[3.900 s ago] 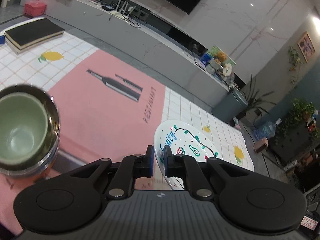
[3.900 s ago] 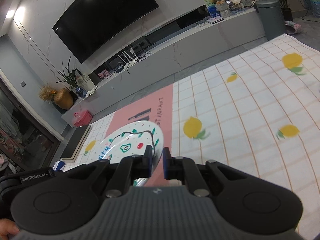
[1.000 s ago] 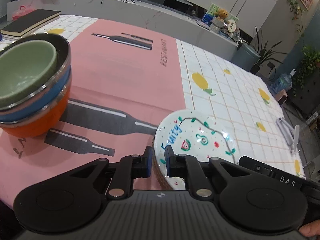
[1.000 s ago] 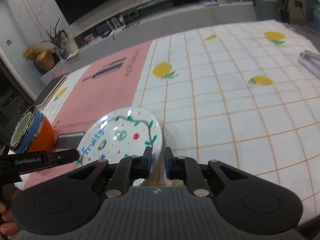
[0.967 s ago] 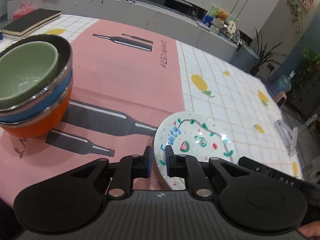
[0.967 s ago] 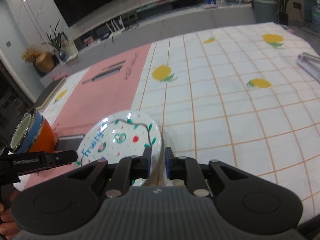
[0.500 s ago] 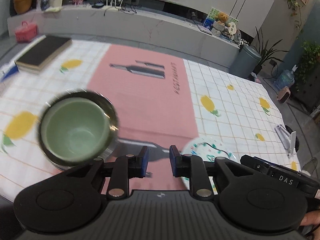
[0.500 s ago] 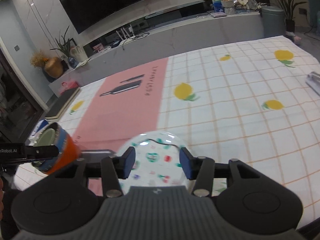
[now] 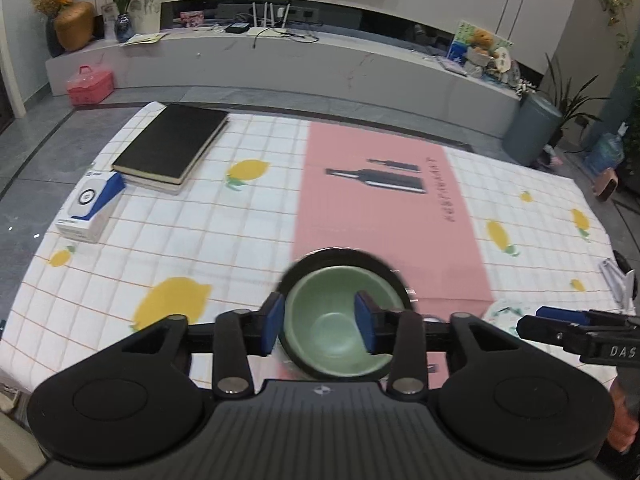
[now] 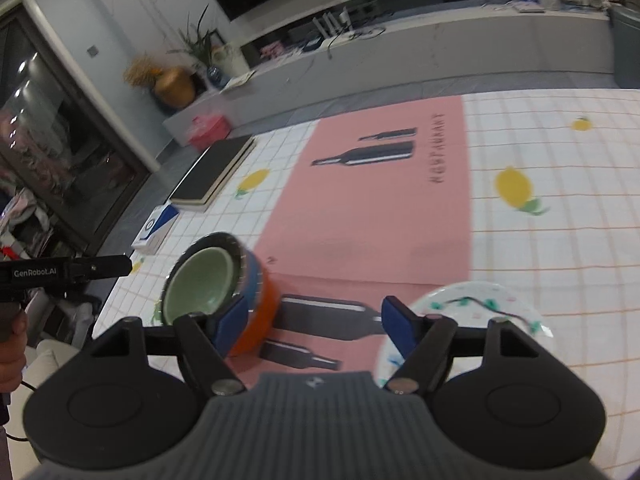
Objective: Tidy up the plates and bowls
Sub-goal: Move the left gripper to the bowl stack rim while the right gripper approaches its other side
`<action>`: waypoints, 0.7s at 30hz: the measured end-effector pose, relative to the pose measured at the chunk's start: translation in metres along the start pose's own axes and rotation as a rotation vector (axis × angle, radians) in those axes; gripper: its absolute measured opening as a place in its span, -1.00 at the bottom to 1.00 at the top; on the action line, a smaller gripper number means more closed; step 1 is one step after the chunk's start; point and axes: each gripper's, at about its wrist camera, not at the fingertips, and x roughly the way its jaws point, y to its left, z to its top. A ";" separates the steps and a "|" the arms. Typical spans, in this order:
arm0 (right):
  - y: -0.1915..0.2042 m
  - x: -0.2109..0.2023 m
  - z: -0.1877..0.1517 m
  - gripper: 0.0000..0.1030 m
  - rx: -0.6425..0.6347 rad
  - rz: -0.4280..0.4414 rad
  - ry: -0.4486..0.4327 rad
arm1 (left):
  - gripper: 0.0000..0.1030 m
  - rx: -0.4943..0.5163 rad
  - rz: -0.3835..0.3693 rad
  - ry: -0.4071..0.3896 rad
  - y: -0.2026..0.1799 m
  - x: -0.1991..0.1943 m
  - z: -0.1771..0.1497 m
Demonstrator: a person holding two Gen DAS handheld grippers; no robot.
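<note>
Left wrist view: looks down on nested bowls from above, bench spread out beyond.
Left gripper [image 9: 320,322]: blue-padded jaws apart, just been opening, nothing clamped; bowls seen through the gap, well below.
Right gripper [image 10: 310,326]: blue-padded jaws wide apart, just been opening, nothing between them but cloth below.
Stack of nested bowls [image 10: 224,292]: pale green ceramic bowl [image 9: 340,328] sits inside a dark metal-rimmed bowl, over blue and orange outer bowls; stands upright on the pink runner's near end, near its left edge.
White round plate with fruit drawings [image 10: 476,300]: lies flat on the bench, right of the bowl stack, apart from it; partly hidden behind the right gripper; only a sliver shows in the left wrist view [image 9: 502,312].
Bench [image 9: 256,220]: covered with white checked cloth printed with yellow lemons.
Pink runner with black bottle prints [image 9: 384,216]: laid down the middle of the cloth.
Black hardcover book [image 9: 170,148]: far left corner, flat.
White-and-blue small box [image 9: 90,208]: just beside the book, nearer the left edge.
Person's hand [image 10: 10,356]: at left edge of right wrist view, on the other gripper's handle.
Background: grey low cabinet [image 9: 280,64] along the wall, gold vase [image 9: 74,30], pink case [image 9: 90,84] on the floor.
</note>
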 end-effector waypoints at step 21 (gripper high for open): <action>0.062 0.117 0.010 0.45 0.123 -0.028 0.228 | 0.12 -0.159 -0.047 0.117 0.055 0.066 -0.015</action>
